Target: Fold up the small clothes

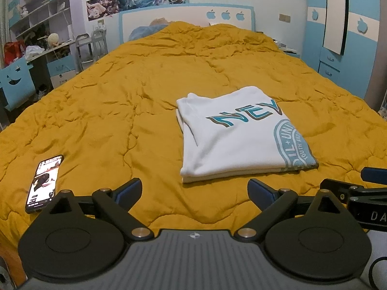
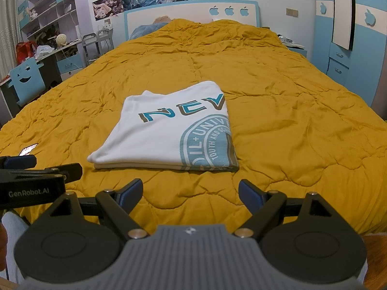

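Observation:
A white T-shirt (image 1: 232, 135) with teal lettering and a round teal print lies folded into a flat rectangle on the mustard-yellow quilt (image 1: 135, 101). It also shows in the right wrist view (image 2: 164, 133). My left gripper (image 1: 194, 189) is open and empty, hovering just short of the shirt's near edge. My right gripper (image 2: 191, 191) is open and empty, also just short of the near edge and toward the shirt's right corner. Each gripper shows at the edge of the other's view: the right one (image 1: 362, 193) and the left one (image 2: 36, 176).
A phone (image 1: 44, 183) with a lit screen lies on the quilt at the near left; it also shows in the right wrist view (image 2: 28, 148). A desk and shelves (image 1: 41, 36) stand left of the bed, a blue wardrobe (image 1: 343, 31) to the right, a headboard (image 1: 186, 19) at the far end.

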A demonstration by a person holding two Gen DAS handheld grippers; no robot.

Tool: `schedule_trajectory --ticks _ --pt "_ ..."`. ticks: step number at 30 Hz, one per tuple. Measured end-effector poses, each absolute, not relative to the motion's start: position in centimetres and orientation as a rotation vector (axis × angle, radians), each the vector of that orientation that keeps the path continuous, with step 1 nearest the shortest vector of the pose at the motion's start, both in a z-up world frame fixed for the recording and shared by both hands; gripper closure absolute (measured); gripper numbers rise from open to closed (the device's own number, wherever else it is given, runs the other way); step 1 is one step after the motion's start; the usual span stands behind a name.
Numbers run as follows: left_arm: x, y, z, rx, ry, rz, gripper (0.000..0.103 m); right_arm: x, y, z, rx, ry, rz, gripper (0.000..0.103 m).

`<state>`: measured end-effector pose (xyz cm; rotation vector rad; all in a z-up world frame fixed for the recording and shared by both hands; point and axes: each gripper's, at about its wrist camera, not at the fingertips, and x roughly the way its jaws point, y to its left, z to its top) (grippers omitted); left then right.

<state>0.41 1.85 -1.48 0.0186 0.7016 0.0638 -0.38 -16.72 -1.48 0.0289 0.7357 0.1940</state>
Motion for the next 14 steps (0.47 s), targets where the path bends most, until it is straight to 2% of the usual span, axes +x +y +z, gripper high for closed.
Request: schedule_trajectory --ticks 14 --pt "0.27 1.68 -1.23 0.024 0.685 0.059 0.0 -0.41 -16.66 -1.49 0.03 0.737 0.192 0.021"
